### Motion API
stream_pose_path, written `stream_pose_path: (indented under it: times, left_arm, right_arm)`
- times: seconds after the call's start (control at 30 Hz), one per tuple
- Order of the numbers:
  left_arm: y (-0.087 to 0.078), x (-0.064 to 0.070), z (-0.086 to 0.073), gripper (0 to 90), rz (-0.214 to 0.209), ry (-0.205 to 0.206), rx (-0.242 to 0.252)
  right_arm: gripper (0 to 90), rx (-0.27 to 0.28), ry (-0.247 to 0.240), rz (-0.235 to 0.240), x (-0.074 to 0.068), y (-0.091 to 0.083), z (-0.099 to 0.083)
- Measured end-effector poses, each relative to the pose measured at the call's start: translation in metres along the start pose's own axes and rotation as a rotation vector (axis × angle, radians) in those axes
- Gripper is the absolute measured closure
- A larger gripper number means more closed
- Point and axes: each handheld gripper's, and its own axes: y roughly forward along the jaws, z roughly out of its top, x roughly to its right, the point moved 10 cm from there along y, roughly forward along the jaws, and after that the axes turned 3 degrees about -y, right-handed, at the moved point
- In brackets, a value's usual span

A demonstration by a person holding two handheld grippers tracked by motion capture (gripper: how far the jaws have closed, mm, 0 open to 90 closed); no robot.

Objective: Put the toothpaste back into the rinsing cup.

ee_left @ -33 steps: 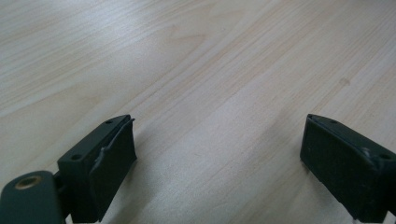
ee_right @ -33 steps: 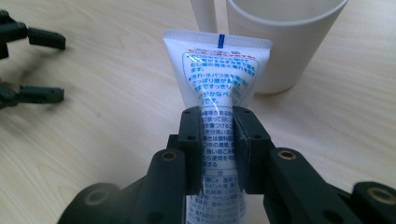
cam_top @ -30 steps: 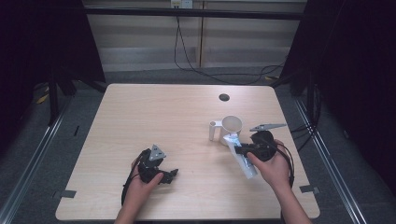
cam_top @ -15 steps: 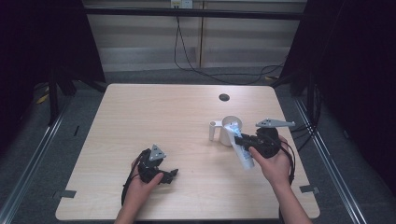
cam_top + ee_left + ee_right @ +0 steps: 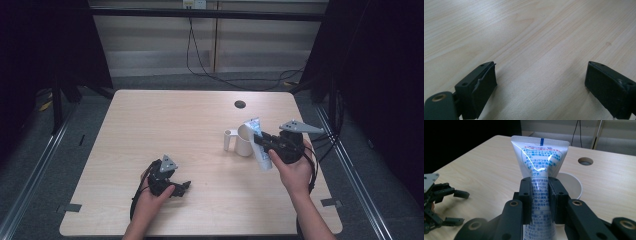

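The right claw (image 5: 540, 195) is clamped on a white toothpaste tube (image 5: 539, 162), gripping it around its middle and holding it tilted just above and beside the white mug (image 5: 243, 139), its crimped flat end toward the mug's rim. The work looks like standing the tube in the mug. The risk: the tube is soft and glossy, so it may slide or buckle between the jaws, and its wide crimped end could catch the mug's rim and tip the light mug over. The left claw (image 5: 179, 187) rests on the bench (image 5: 150, 120) well away from the mug, jaws spread wide with nothing between them. A dark round hole (image 5: 240, 104) lies beyond the mug; nothing blocks the way.
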Motion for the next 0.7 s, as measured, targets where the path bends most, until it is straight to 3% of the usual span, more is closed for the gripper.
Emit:
stream_pose_path:
  times: [0.43,0.7]
  left_arm:
    - [0.0,0.0,0.0,9.9,-0.001,0.0,0.001]
    - [0.0,0.0,0.0,9.9,-0.001,0.0,0.001]
  right_arm:
    - [74.9,0.072,-0.009,-0.028,0.005,0.005,0.018]
    - [74.9,0.066,-0.026,-0.039,0.007,0.012,0.026]
